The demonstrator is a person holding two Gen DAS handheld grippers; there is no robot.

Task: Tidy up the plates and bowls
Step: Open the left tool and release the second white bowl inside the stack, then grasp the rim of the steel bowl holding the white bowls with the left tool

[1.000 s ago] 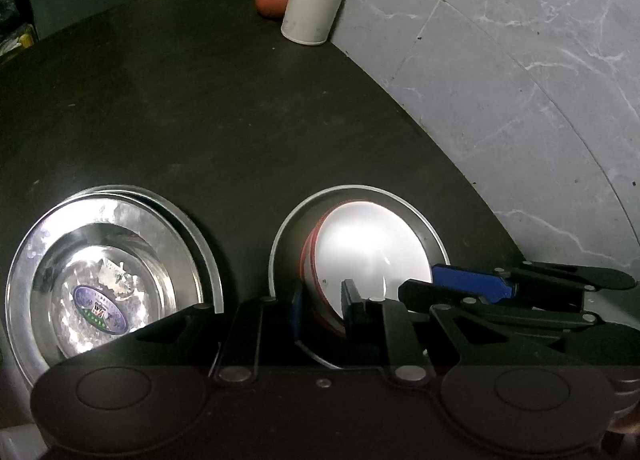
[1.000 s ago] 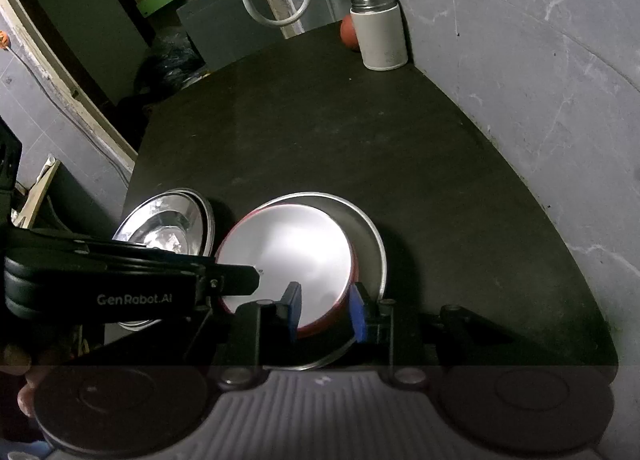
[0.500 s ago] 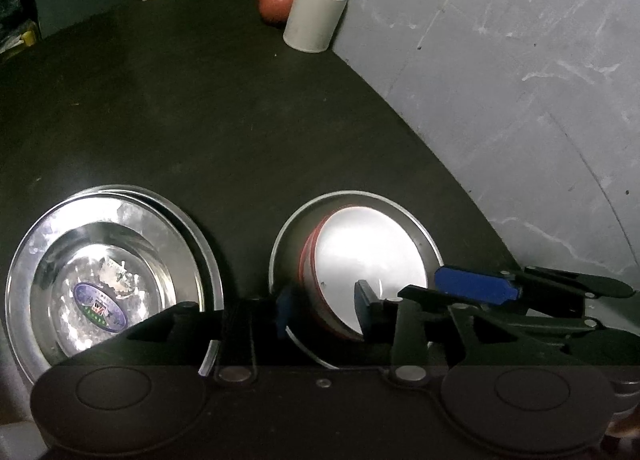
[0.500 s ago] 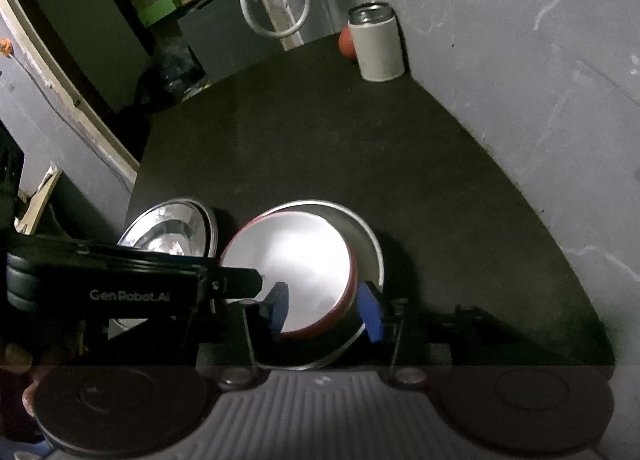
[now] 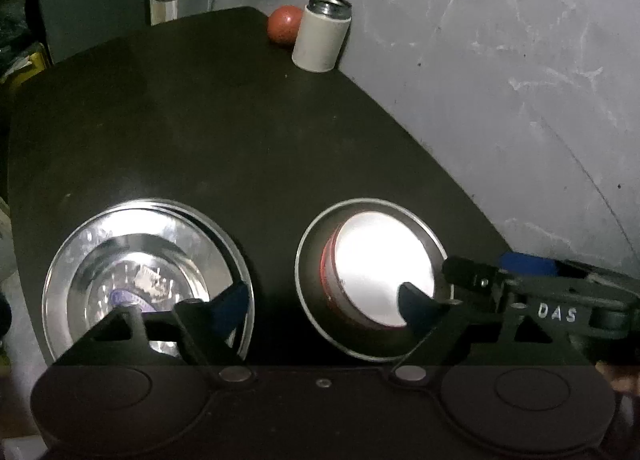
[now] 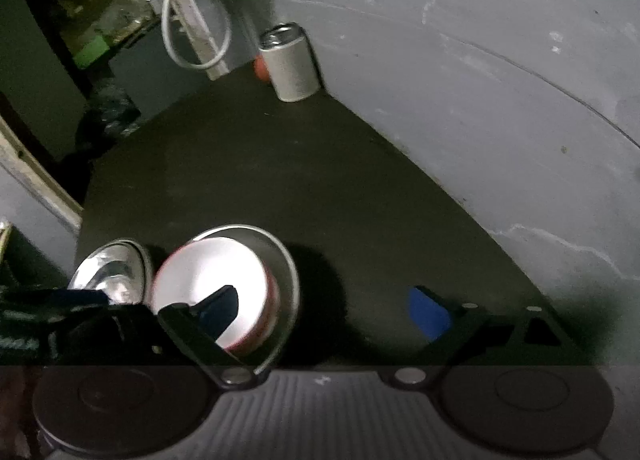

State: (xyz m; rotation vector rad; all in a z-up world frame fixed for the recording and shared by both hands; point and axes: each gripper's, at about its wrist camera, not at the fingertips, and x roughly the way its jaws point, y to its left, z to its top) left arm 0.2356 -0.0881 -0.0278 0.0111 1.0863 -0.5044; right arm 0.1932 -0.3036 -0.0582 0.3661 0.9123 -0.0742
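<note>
Red-rimmed bowl (image 6: 212, 284) lies, apparently untouched, left of the wide-spread right hand-held gripper (image 6: 328, 310).

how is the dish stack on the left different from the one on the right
The left stack is all shiny steel plates, nested, with a label showing in the top one. The right stack is a red-rimmed bowl with a white inside, sitting in a steel plate. The left stack looks wider and shallower; the right one stands taller. Both rest on the dark table, side by side and apart, with steel at the bottom.
</note>
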